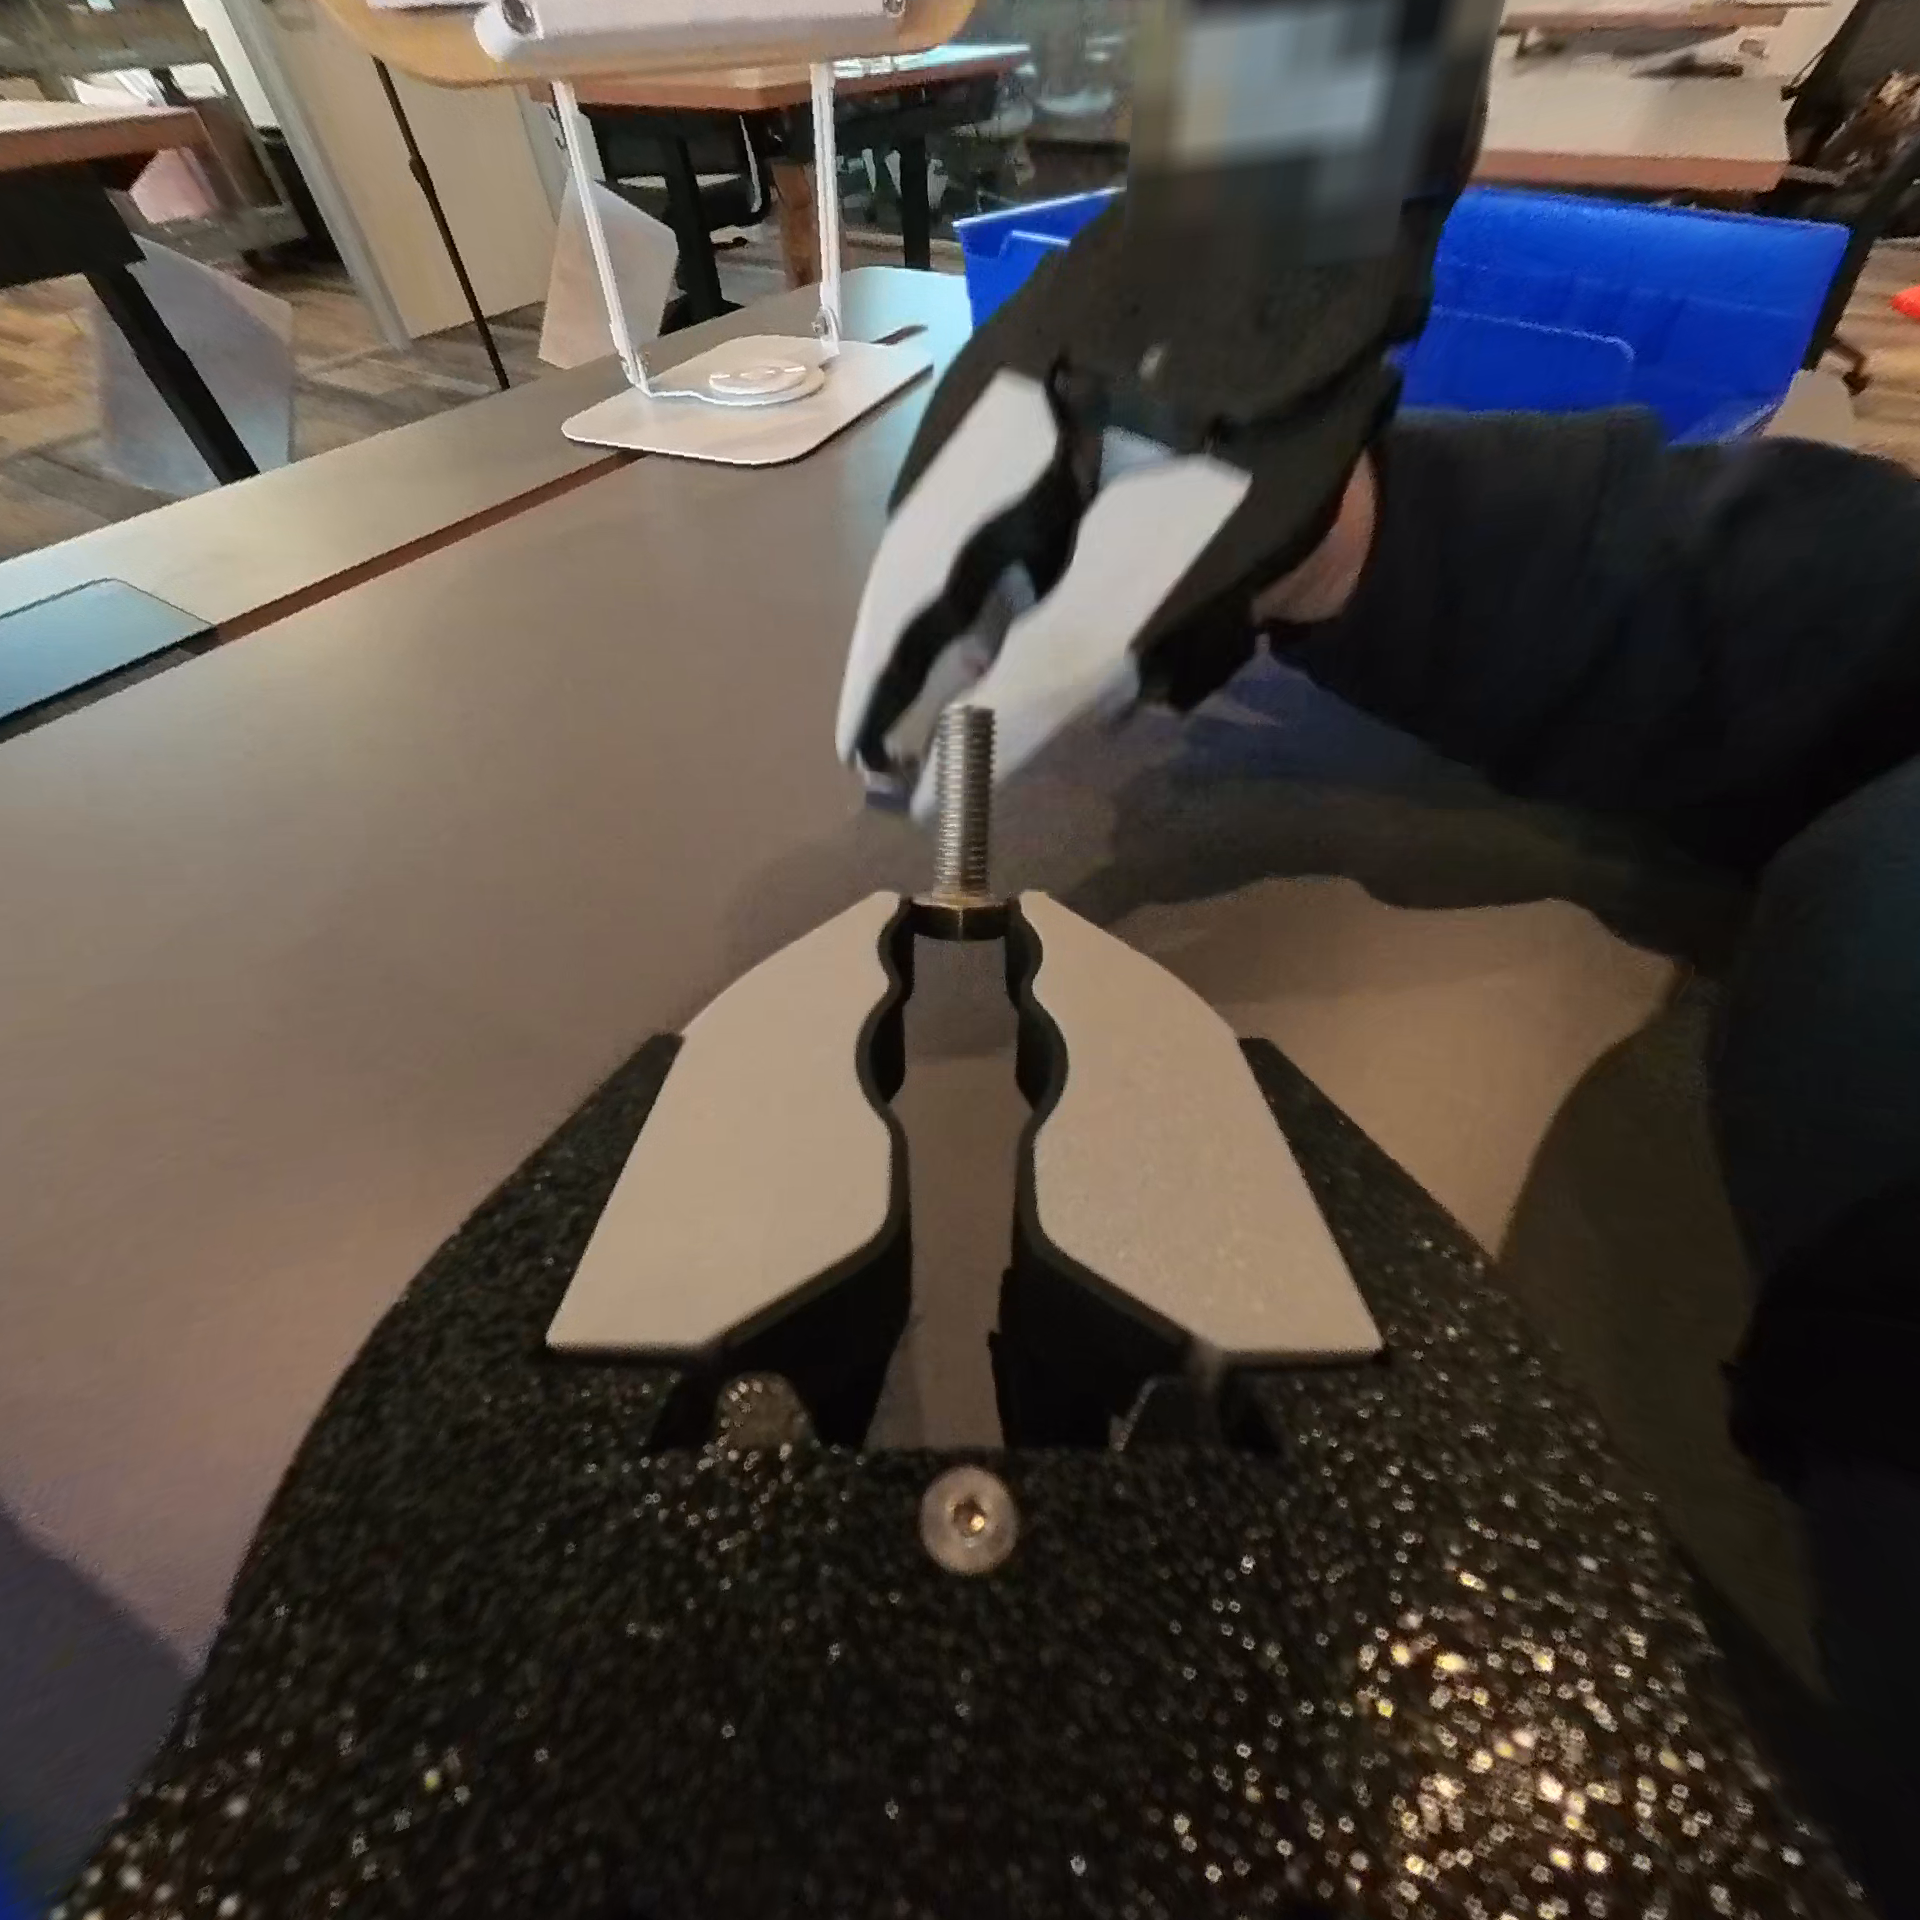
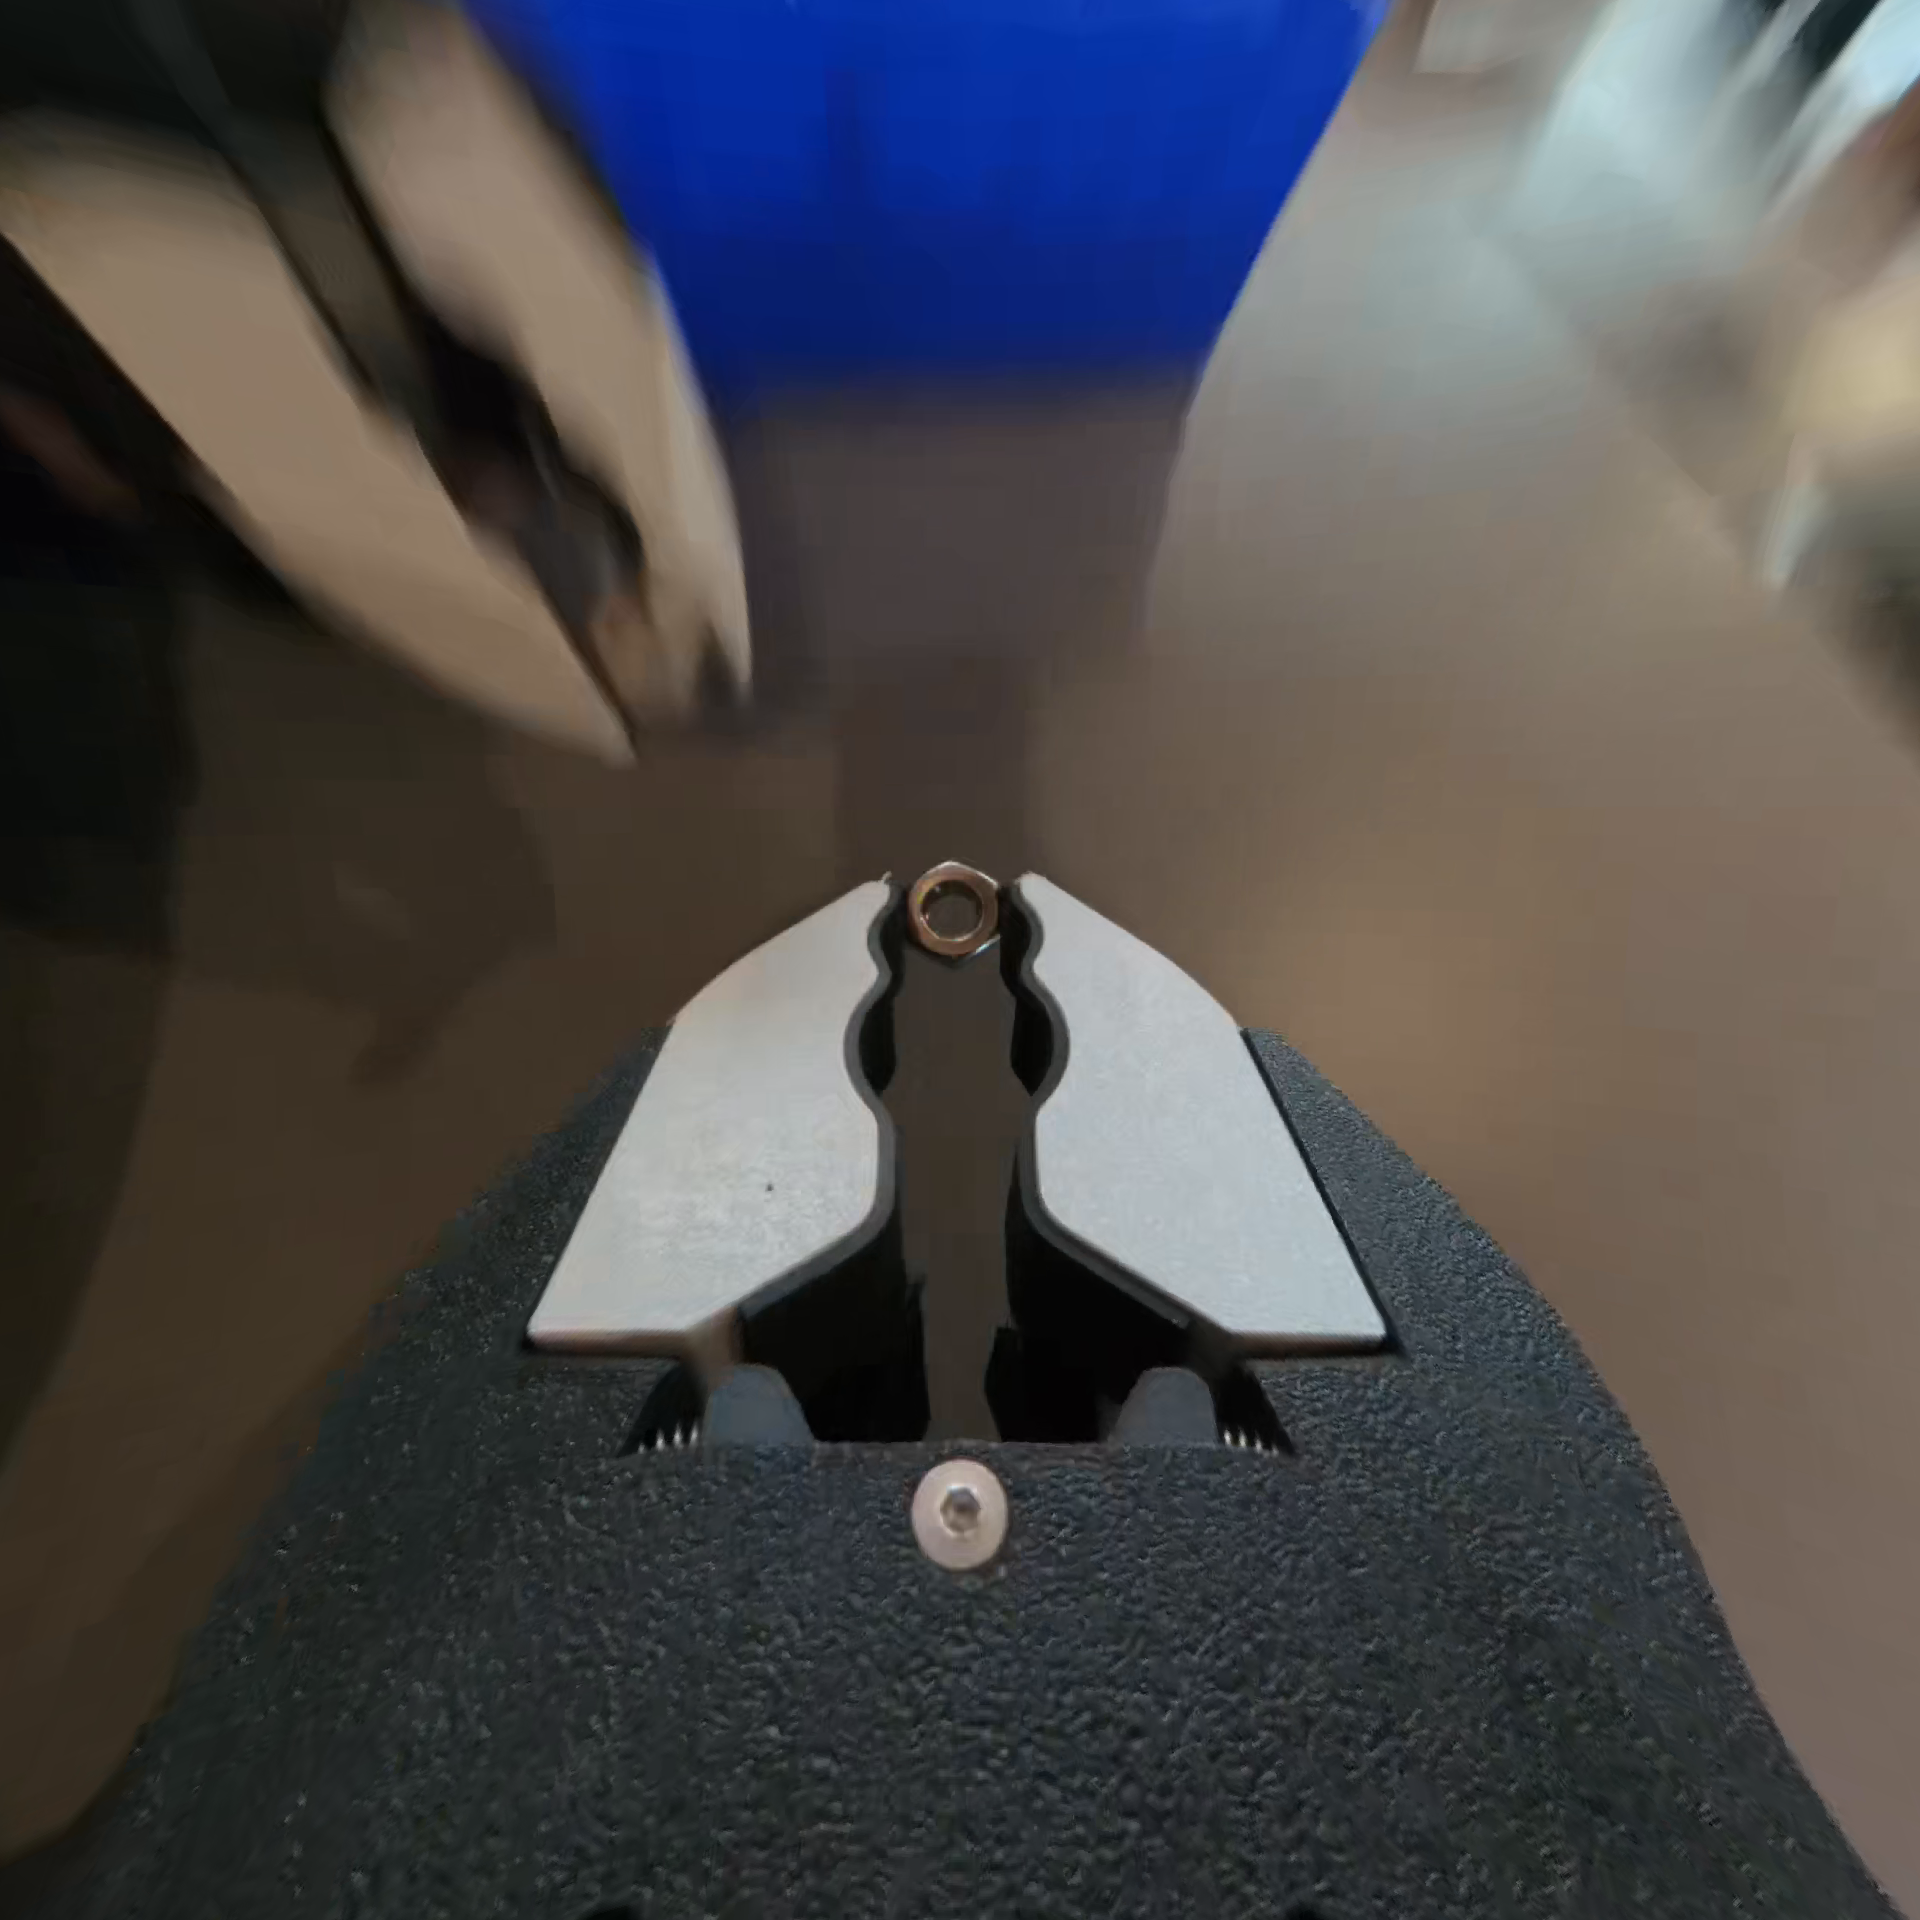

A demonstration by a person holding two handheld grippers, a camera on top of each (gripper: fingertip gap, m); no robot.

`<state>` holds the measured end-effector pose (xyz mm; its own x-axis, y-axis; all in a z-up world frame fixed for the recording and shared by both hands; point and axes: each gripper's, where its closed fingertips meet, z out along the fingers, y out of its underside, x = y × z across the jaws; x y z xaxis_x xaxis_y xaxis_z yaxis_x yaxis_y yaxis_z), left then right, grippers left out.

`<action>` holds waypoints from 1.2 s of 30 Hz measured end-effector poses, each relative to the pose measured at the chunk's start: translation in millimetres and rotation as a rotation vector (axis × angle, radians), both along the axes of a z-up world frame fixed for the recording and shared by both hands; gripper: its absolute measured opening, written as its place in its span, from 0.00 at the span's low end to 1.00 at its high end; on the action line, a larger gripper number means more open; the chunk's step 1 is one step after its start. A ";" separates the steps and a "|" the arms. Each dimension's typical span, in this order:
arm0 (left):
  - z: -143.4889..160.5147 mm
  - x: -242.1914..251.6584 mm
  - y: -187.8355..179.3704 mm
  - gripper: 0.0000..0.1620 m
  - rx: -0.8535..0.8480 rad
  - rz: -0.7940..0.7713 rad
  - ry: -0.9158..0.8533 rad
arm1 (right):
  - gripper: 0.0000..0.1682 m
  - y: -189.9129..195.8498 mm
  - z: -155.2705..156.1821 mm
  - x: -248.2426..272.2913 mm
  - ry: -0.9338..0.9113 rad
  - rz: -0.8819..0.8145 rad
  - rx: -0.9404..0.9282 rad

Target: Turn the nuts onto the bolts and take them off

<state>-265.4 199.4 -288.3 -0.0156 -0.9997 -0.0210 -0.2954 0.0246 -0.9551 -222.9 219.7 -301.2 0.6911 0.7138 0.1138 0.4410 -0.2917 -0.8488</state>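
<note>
Above the tabletop [image 1: 416,831], the left hand-held gripper [image 1: 958,914] clamps the bolt [image 1: 962,810] by its head, thread upright to receive the nut [image 2: 953,914], which the right hand-held gripper [image 2: 953,920] pinches at its tips, hole exposed.

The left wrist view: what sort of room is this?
Probably an open office or lab: rows of desks behind the grey table, a white stand on it, and a blue bin nearby.
</note>
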 end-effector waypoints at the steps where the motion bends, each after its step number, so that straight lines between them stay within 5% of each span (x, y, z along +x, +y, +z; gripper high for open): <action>1: -0.7 0.2 -0.5 0.10 -0.006 -0.002 0.003 | 0.10 -3.5 17.8 -3.5 0.097 0.033 0.056; 6: 0.2 1.3 -10.3 0.10 -0.022 -0.060 0.002 | 0.10 -35.0 62.2 -23.7 0.396 0.269 0.099; 36: 7.8 0.7 -36.1 0.10 -0.006 -0.222 -0.048 | 0.11 -56.7 50.7 -39.5 0.366 0.415 -0.019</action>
